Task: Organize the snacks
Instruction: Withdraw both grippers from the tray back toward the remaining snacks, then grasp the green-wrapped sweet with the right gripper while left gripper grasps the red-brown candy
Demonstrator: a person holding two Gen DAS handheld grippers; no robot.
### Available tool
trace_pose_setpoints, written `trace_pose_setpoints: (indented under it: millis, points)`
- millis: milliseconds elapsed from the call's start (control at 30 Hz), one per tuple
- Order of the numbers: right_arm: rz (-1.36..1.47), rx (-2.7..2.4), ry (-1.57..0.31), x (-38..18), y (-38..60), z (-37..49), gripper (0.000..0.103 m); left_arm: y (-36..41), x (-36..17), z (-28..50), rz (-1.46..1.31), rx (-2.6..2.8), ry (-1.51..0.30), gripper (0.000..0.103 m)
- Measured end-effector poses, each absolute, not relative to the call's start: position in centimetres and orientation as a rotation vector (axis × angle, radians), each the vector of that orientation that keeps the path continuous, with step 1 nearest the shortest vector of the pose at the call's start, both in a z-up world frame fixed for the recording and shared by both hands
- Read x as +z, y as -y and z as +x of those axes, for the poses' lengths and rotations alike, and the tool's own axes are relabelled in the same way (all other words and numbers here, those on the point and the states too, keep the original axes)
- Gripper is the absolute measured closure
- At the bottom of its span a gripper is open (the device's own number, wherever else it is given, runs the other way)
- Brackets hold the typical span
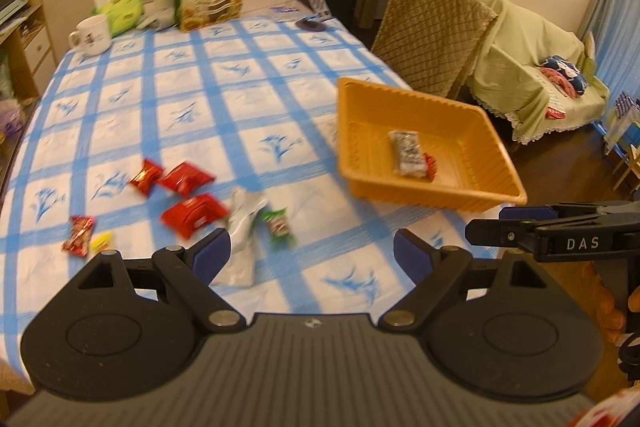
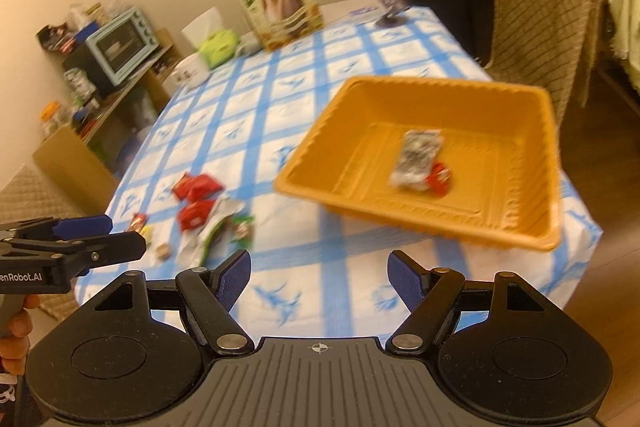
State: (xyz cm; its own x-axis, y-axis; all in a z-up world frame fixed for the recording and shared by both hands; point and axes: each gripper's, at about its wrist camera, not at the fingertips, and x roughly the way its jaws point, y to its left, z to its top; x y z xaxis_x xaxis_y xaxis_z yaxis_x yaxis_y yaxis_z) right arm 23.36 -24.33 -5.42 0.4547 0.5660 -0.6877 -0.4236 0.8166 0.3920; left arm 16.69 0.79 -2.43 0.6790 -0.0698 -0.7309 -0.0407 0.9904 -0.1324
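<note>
1. Left gripper [image 1: 311, 251]: jaws apart, nothing between them.
2. Right gripper [image 2: 319, 275]: jaws apart, empty.
3. Orange tray [image 2: 520, 227] at table edge holds 2 blurred packets.
4. Loose snacks [image 1: 188, 213] beside it; labels unreadable.
5. Grey packet [image 2: 418, 157] contents indistinct.

Both tools, left tool [image 1: 312, 251] and right tool [image 2: 319, 273], gape empty (angled downward).

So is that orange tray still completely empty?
No, the orange tray already holds a clear-wrapped snack and a small red packet lying beside it on the tray floor.
</note>
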Motion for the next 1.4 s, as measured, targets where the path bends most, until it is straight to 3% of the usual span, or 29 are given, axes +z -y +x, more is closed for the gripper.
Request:
trace_pose_setpoints:
  millis: [900,1167,1400]
  points:
    - [0.005,0.688,-0.978,-10.9,11.5,23.2,0.028,-14.6,-6.1,11.0,-0.212,0.264,-0.885,0.019]
    - [-0.052,0.672,-0.921,-12.9,8.6,25.2,0.055,-17.4,-6.9,10.4,-0.215,0.304,-0.888,0.02]
    - [-0.084,0.649,-0.902,-14.2,6.2,26.9,0.066,-19.2,-7.8,10.5,-0.216,0.313,-0.899,0.021]
